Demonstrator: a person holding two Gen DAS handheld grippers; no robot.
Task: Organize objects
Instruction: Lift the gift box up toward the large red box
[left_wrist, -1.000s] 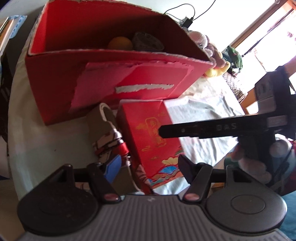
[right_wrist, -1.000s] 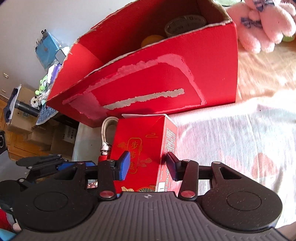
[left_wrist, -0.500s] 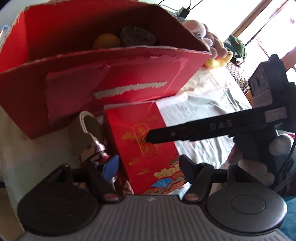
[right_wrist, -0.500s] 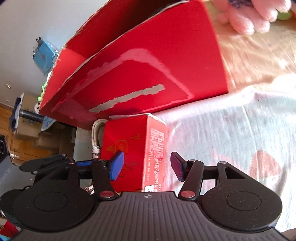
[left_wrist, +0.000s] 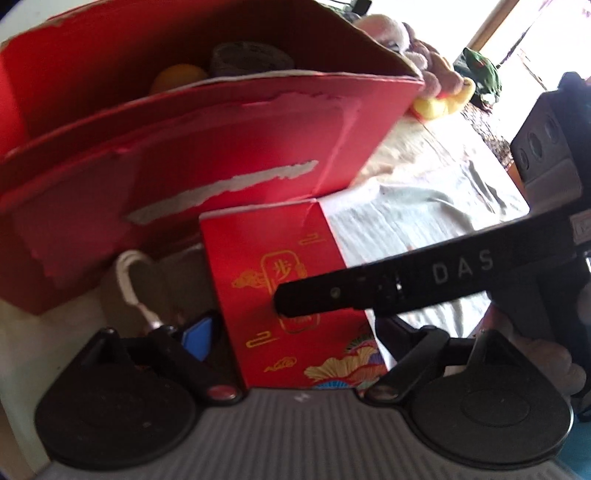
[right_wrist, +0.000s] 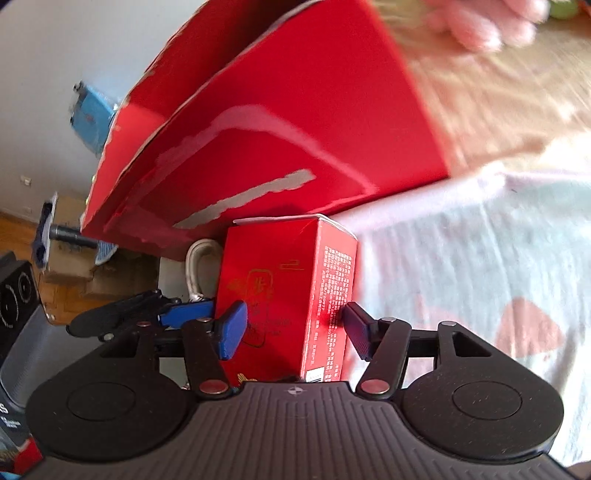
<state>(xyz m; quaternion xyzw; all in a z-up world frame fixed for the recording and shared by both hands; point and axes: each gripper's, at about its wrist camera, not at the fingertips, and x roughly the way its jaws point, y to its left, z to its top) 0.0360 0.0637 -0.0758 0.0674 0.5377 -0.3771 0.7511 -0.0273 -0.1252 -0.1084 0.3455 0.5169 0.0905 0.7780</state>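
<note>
Right wrist view: the small red carton (right_wrist: 288, 295) stands upright between the open right gripper (right_wrist: 293, 328), pads not touching.
It stands just before the big red box (right_wrist: 280, 122); the left gripper (left_wrist: 291, 343), also open, straddles it too.

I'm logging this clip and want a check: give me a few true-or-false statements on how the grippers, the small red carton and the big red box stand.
1. The small red carton stands upright between the right gripper's fingers. True.
2. The big red box is empty. False: an orange ball and a dark object lie inside.
3. The left gripper also straddles the carton. True.
4. The carton lies inside the big box. False: it stands in front of it.
</note>
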